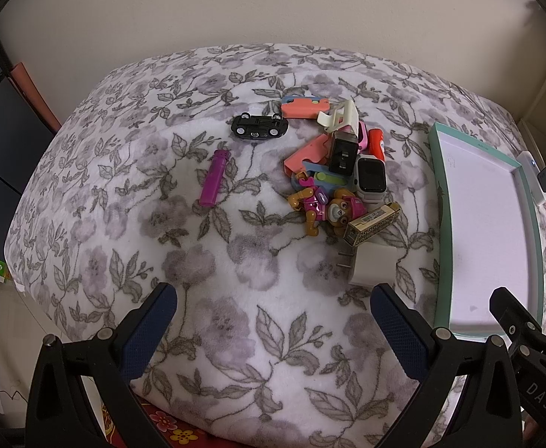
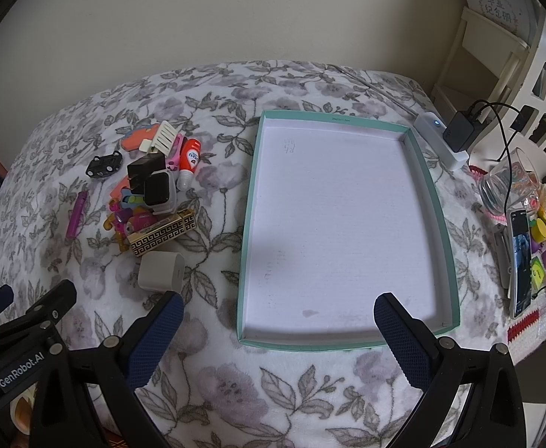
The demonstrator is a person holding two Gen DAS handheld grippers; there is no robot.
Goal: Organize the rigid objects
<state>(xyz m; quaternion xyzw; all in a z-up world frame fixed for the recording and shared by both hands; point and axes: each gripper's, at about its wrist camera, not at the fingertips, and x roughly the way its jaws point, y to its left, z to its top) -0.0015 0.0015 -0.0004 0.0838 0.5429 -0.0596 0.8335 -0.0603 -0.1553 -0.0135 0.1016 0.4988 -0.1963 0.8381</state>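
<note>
Bare blanket (image 1: pixel 131 224) lies left of the toy pile (image 1: pixel 340 171); tray (image 2: pixel 437 201) interior unobstructed.

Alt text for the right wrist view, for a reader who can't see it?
An empty teal-rimmed box lies on a floral blanket, framed by the open right tool. To its left sits a pile of small items: a white charger, gold patterned box and smartwatch.

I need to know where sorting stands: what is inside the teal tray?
The teal tray holds no objects, only its white floor with faint stains; the right gripper's fingers cover a small near strip.
</note>
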